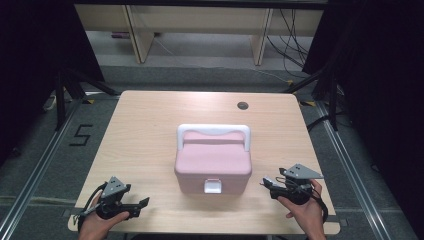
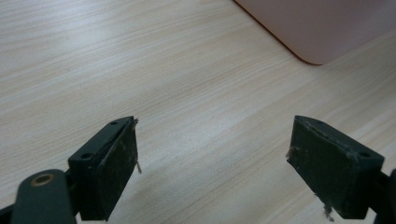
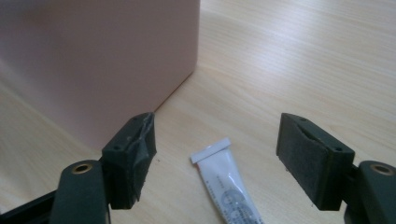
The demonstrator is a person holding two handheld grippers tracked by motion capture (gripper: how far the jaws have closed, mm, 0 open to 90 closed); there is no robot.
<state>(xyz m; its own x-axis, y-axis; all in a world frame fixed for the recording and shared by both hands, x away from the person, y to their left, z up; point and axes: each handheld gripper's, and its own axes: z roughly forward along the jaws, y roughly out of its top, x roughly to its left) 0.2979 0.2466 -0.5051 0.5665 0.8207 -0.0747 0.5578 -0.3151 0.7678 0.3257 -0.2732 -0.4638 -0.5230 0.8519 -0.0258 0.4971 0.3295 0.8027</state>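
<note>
both claws gape wide: left claw (image 2: 212,163), right claw (image 3: 217,161) over one tube (image 3: 226,179); one pink box (image 1: 213,159).

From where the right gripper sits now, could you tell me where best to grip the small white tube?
Probably across the flat body of the white tube, just behind its crimped end. It lies flat on the table between the open jaws of the right gripper, beside the pink box, so come straight down from above.

The white tube (image 3: 229,184) runs off the bottom edge, its print unreadable.
</note>
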